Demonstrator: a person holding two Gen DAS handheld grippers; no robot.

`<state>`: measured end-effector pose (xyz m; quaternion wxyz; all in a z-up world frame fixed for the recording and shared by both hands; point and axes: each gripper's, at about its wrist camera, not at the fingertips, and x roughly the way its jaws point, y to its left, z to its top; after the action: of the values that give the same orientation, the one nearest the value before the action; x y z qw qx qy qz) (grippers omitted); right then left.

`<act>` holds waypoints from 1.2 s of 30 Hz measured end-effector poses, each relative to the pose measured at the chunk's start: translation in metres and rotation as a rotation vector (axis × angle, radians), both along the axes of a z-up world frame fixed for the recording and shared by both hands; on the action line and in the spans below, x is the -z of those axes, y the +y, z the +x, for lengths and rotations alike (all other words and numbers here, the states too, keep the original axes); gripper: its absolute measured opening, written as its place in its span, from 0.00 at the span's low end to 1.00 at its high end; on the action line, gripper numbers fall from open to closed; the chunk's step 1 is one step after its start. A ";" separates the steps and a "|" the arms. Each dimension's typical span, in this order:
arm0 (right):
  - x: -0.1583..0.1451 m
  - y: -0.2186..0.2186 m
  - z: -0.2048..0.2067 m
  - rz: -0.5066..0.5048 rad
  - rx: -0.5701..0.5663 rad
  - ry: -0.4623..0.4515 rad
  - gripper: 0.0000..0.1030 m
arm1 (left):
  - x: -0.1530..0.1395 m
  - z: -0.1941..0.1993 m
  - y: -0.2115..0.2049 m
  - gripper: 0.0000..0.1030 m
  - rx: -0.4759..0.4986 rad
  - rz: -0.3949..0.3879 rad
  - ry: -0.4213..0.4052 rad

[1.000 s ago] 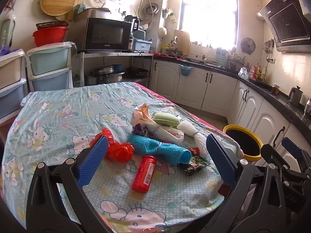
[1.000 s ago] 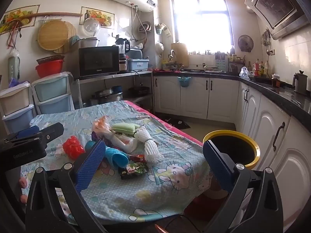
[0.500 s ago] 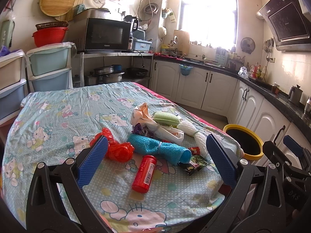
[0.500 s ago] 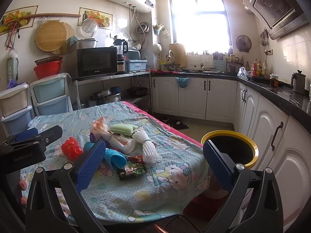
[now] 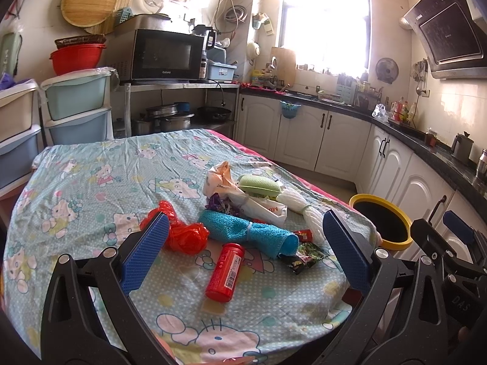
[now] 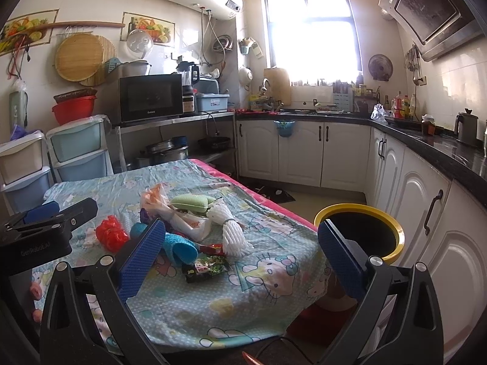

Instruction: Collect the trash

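Both claws hang spread and empty above the near edge of the desk (image 5: 91,182): the left claw (image 5: 243,249) over the red tube (image 5: 225,270), the right claw (image 6: 240,252) over the dark snack wrapper (image 6: 207,267). No piece is picked yet, so this looks like the approach before a first grasp. The trash lies heaped around the blue rolled cloth (image 5: 246,231): red plastic bag (image 5: 182,234) left of it, white foam net (image 6: 232,234) right. The yellow-rimmed bin (image 6: 359,231) stands right of the cloth, past the desk's edge, with open floor between. The next move likely calls for lowering onto one loose piece.
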<state>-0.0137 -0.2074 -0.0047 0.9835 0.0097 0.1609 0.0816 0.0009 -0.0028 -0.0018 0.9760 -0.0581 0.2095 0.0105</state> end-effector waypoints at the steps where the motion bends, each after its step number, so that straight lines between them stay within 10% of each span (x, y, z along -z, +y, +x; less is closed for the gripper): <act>1: 0.000 0.000 0.000 0.001 -0.001 0.001 0.94 | 0.000 0.000 0.000 0.90 0.000 0.001 0.000; 36: 0.004 0.021 0.030 -0.063 -0.087 0.074 0.94 | 0.007 0.011 0.032 0.90 -0.070 -0.040 0.042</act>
<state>0.0164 -0.1862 -0.0089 0.9722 -0.0251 0.2001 0.1187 0.0124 0.0290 -0.0089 0.9691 -0.0847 0.2278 0.0418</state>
